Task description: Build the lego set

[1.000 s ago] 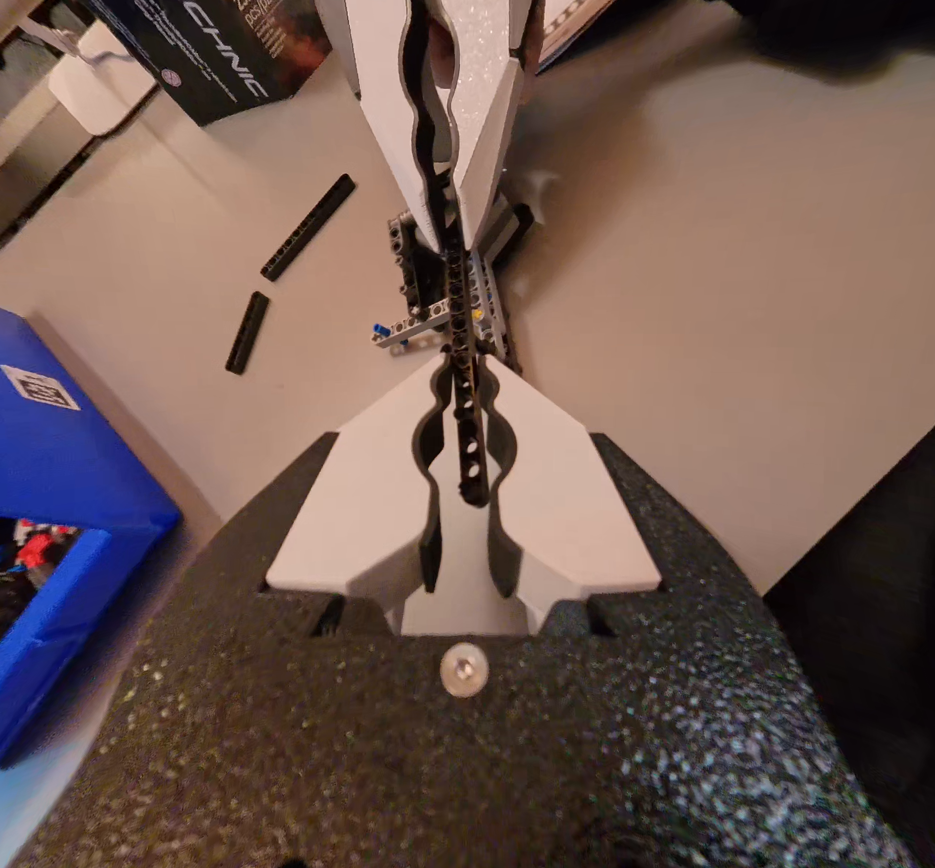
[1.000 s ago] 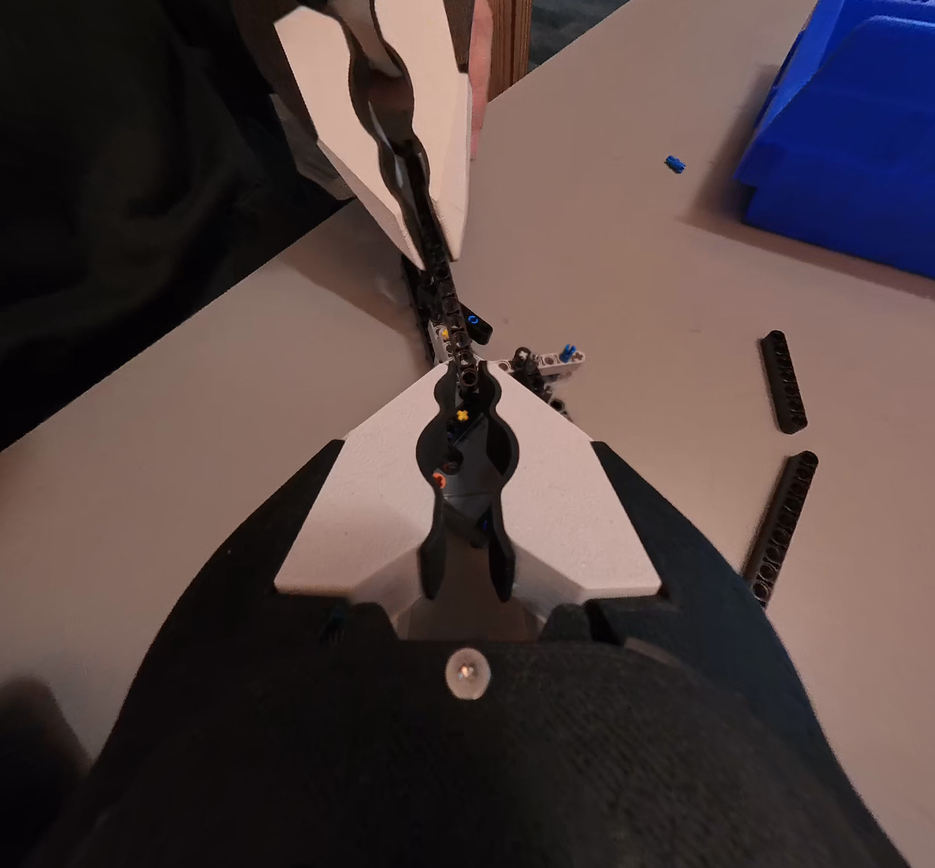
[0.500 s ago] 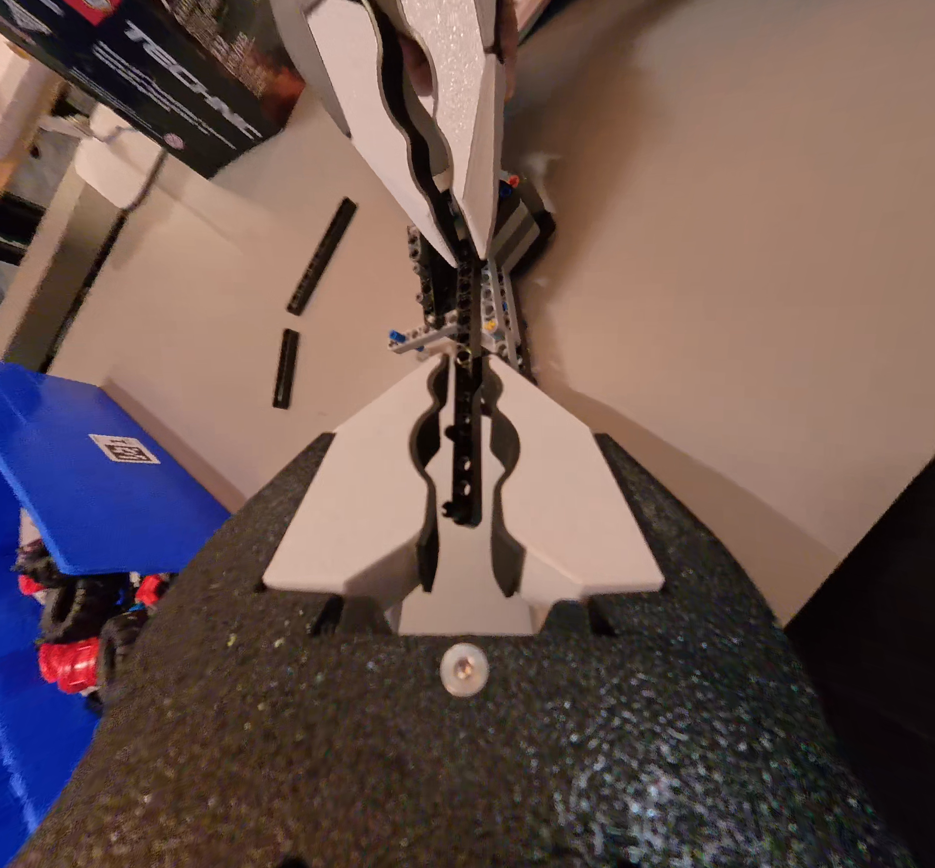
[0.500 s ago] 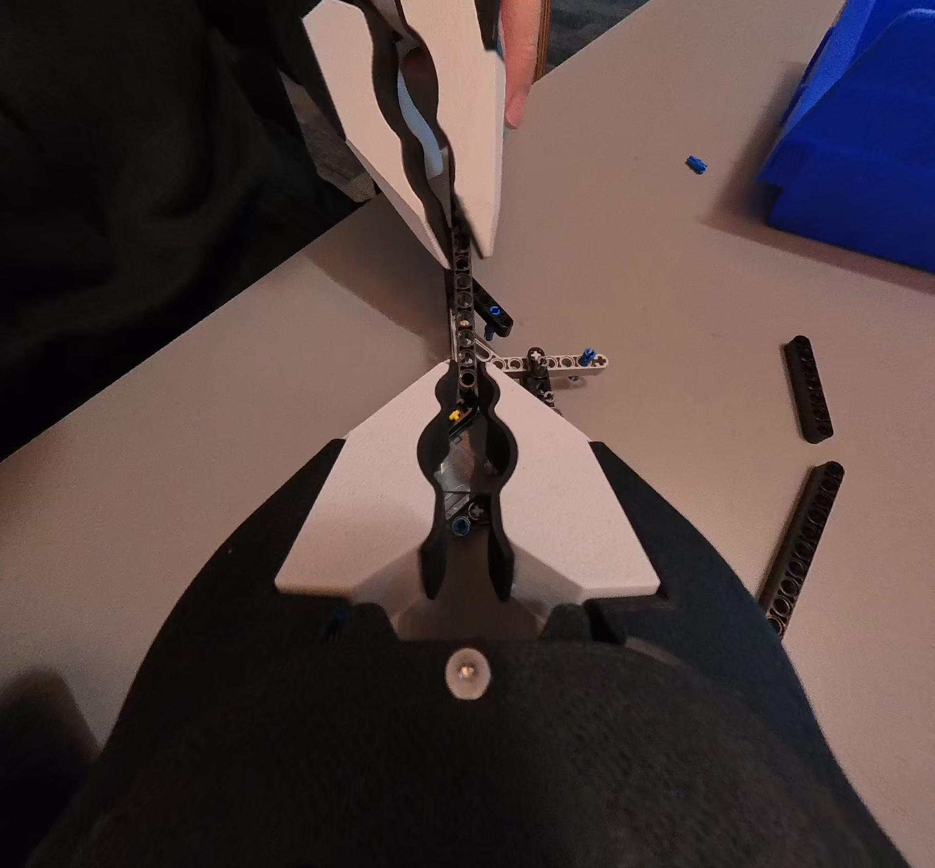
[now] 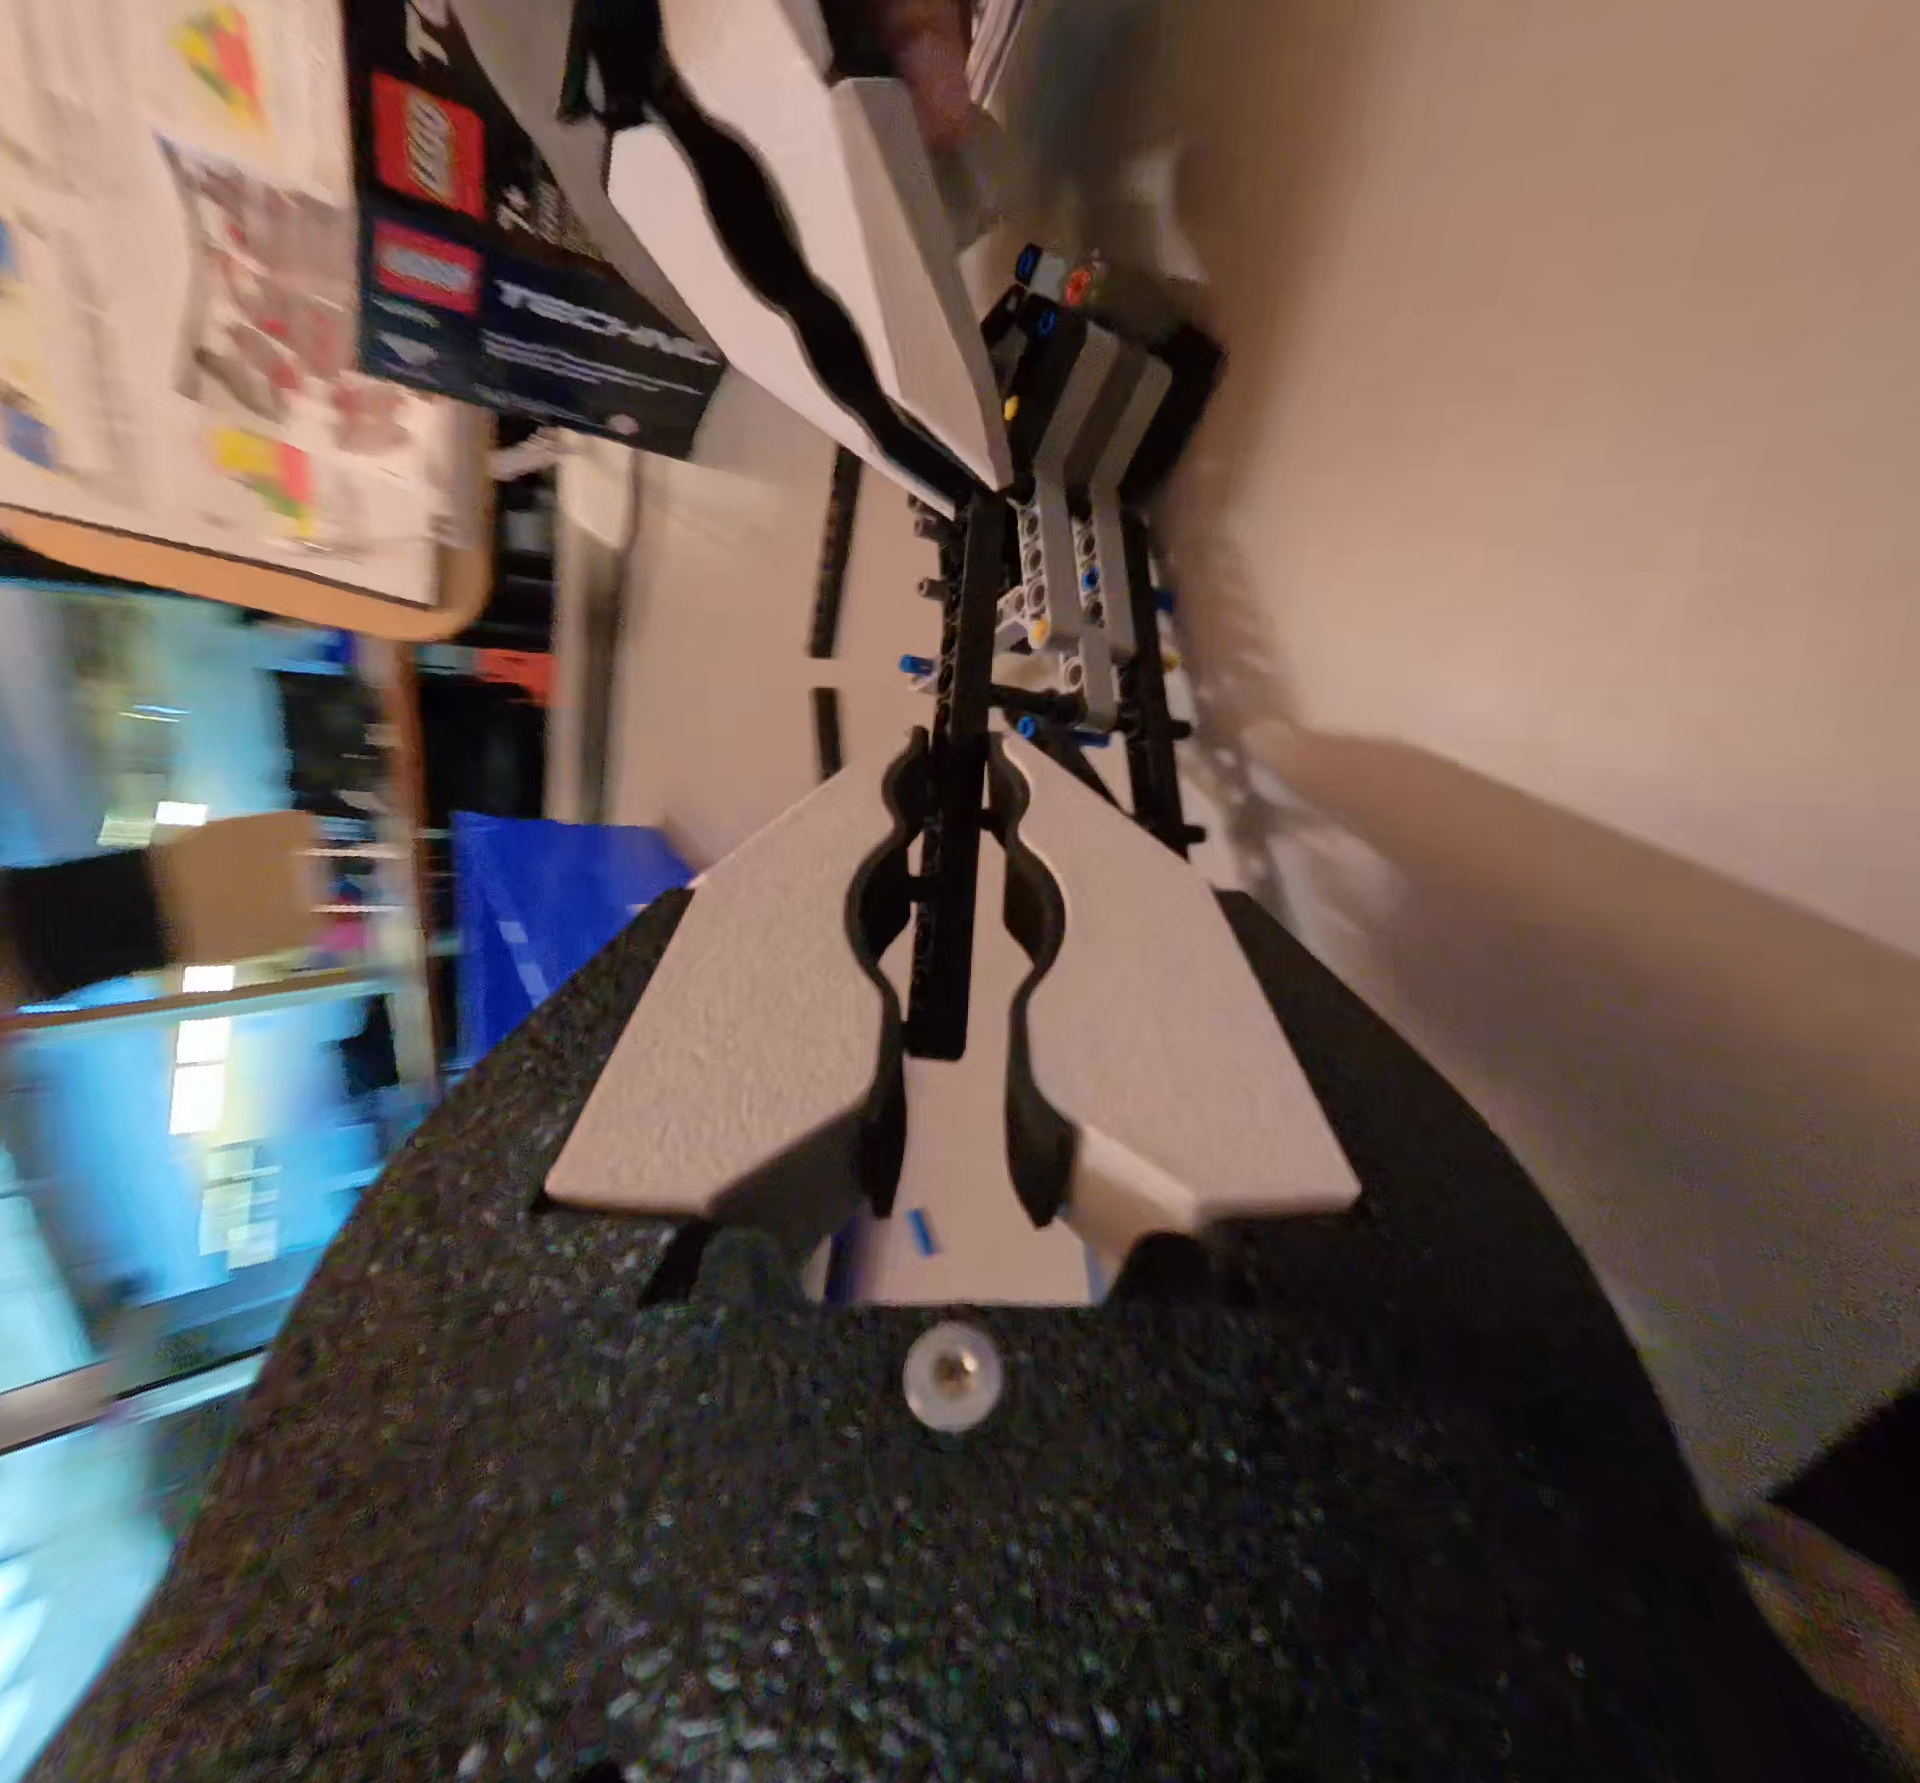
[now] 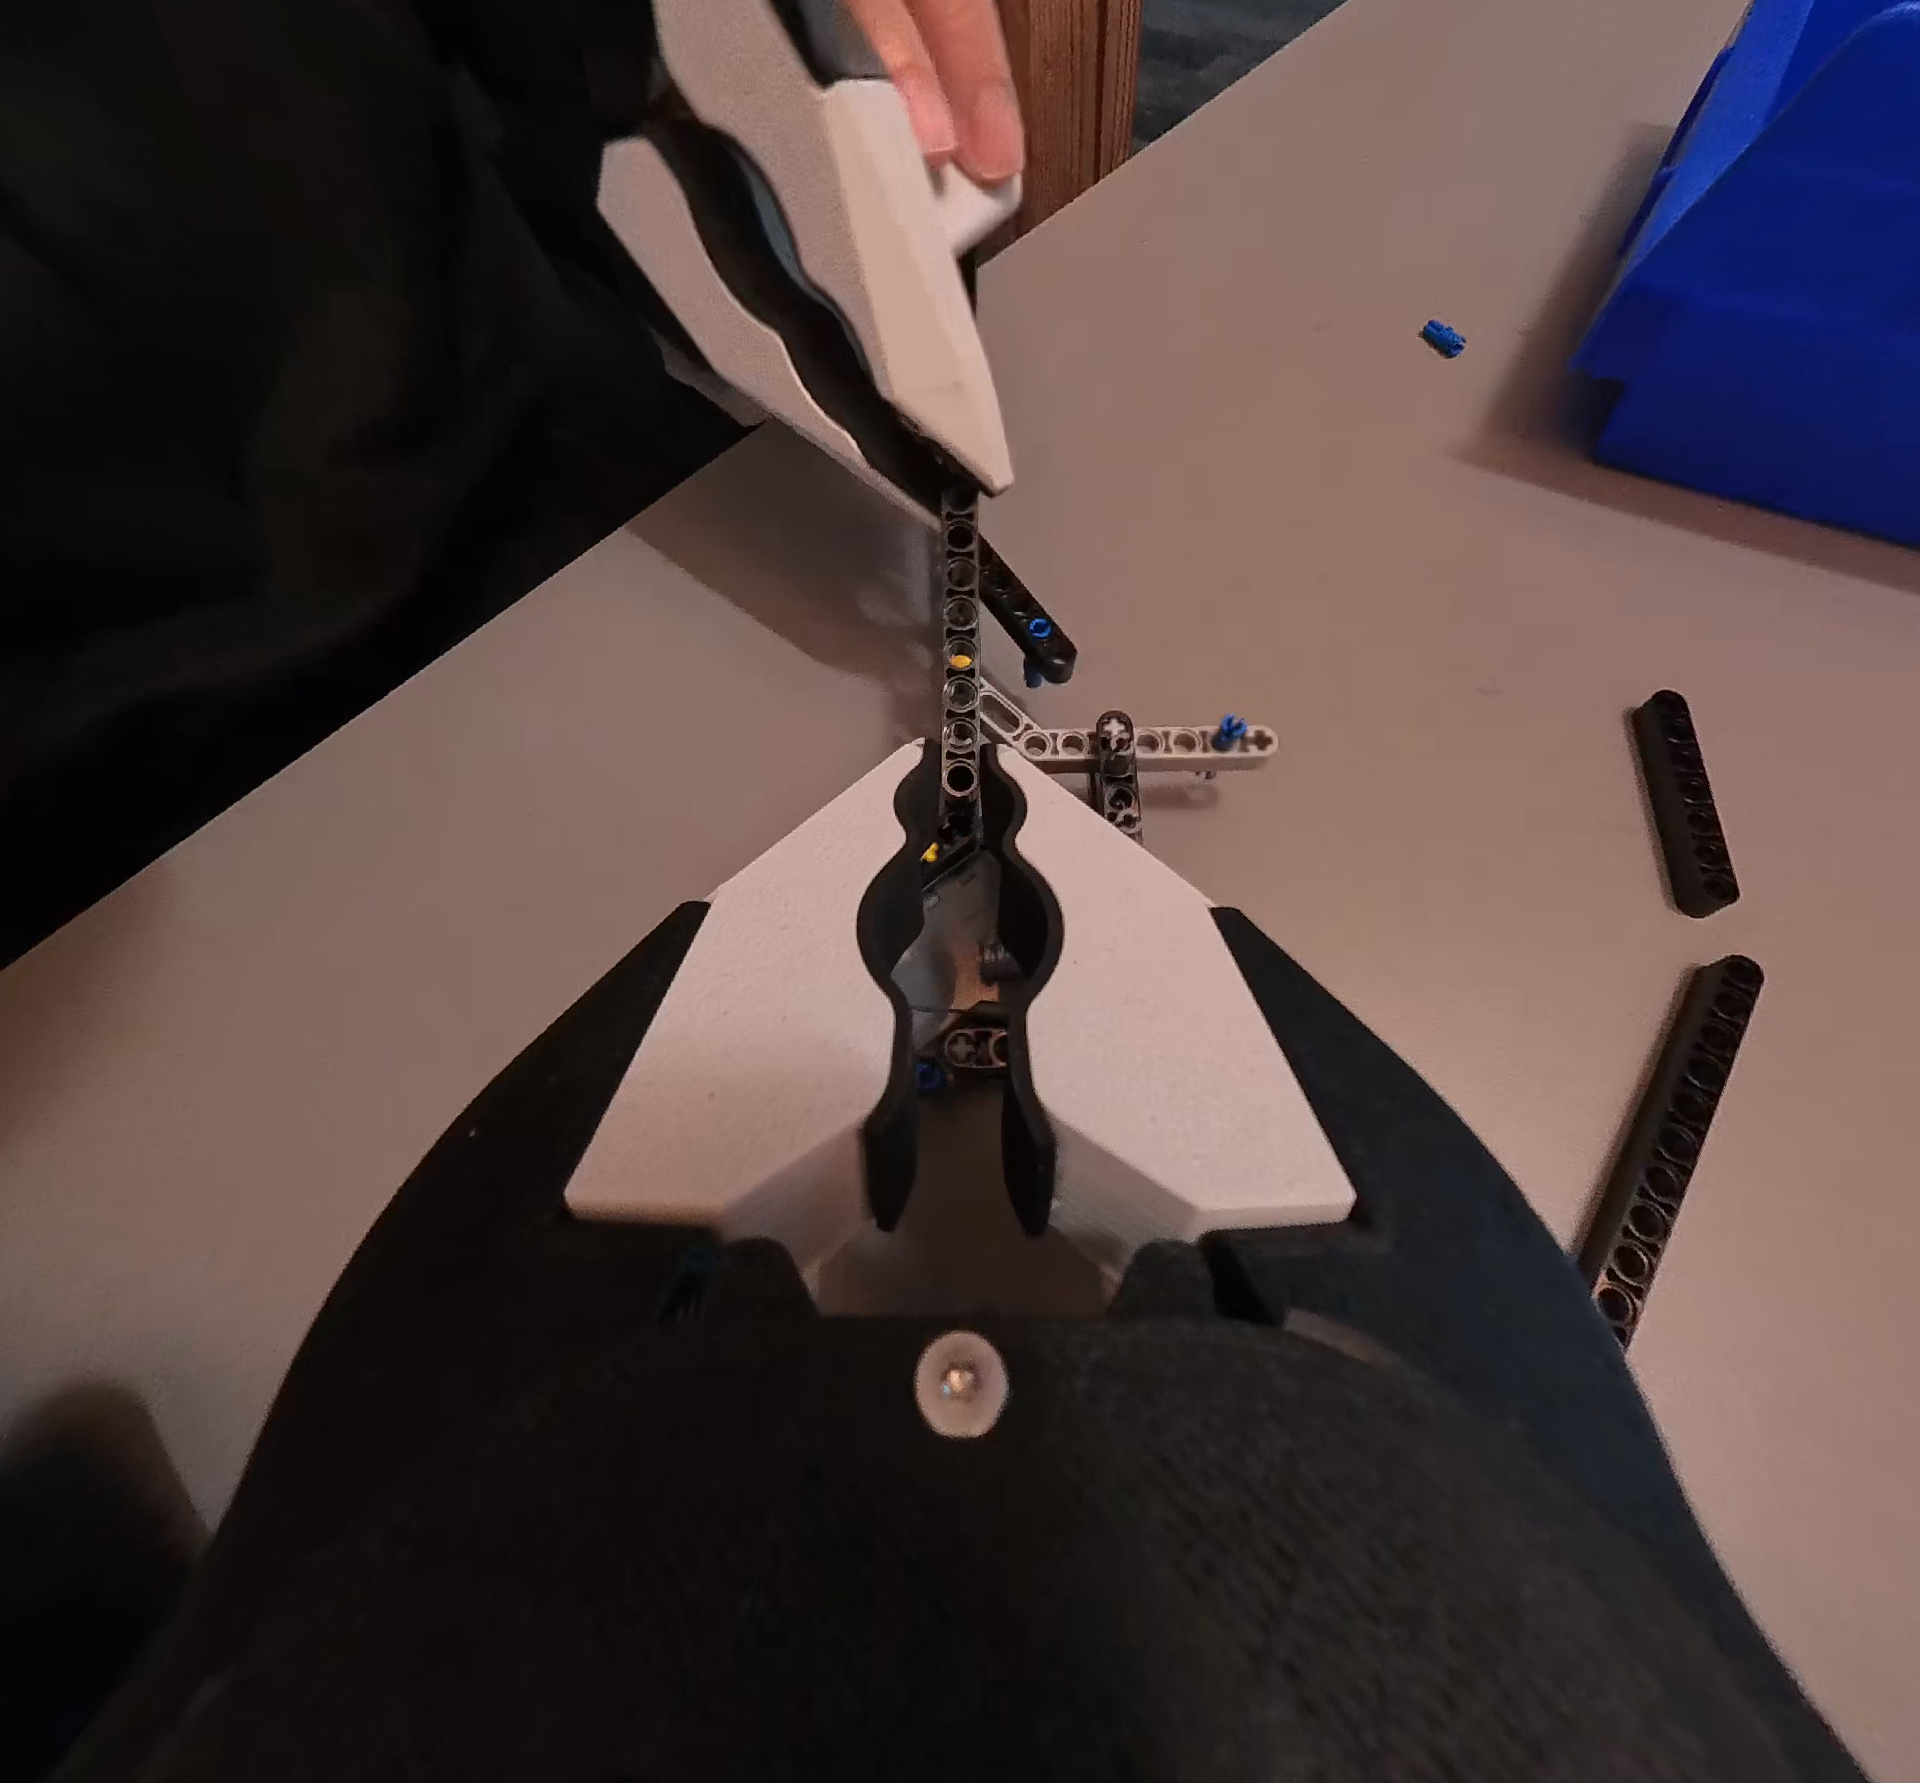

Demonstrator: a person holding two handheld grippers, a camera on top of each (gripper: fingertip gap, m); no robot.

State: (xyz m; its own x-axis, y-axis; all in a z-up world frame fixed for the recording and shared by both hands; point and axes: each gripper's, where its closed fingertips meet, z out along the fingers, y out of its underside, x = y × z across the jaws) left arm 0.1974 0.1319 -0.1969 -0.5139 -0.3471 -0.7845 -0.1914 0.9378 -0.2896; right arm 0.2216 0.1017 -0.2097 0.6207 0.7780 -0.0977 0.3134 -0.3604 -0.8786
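Beige tabletop carries the work; the left wrist view is heavily motion-blurred and rolled sideways. Nearest in my right wrist view, the right gripper is clamped on the near end of the lego assembly, its jaws drawn together around a long black holed beam and a grey block seated deeper between the pads. Opposite it, the left gripper pinches the far end of the same beam, a bare fingertip resting on its white finger. In the left wrist view I see the left gripper closed on that black beam edge-on, with the right gripper meeting it from the far side. A light grey bent beam with a blue pin sticks out sideways from the assembly, just above the surface. Toward the right edge of the tabletop lie a long black beam and a short black beam, well apart from the build. Farther off, a loose blue pin lies near the blue bin at the far right corner. A dark set box shows blurred in the left wrist view.
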